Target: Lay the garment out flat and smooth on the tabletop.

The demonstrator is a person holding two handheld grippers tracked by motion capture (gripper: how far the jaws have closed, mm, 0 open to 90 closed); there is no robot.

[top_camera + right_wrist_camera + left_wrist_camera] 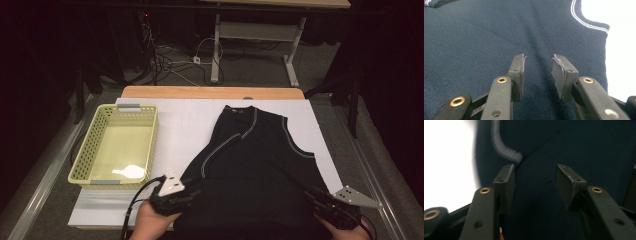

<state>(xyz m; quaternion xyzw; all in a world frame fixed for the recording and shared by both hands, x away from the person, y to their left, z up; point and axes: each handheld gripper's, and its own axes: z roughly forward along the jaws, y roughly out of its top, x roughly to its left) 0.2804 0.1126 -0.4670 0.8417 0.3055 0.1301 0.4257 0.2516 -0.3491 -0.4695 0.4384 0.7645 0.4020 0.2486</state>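
Observation:
A dark sleeveless vest [255,160] with pale stitched trim lies flat on the white sheet [180,125], collar toward the far side. My left gripper [189,192] is at the vest's near left edge, by the folded-in side. In the left gripper view, the left gripper [535,178] stands open over the dark cloth [579,147], with a curl of trim [506,150] just beyond its left fingertip. My right gripper [314,196] hovers at the near right corner. In the right gripper view, the right gripper [539,65] is open above the vest [474,42], nothing pinched, with the armhole trim [586,21] ahead.
A yellow slatted basket [85,160] sits on the sheet at the left. The table's wooden far edge [210,92] runs behind the vest. Beyond it stand another table's legs [216,50] and cables on the floor [165,60]. Metal rails flank both sides.

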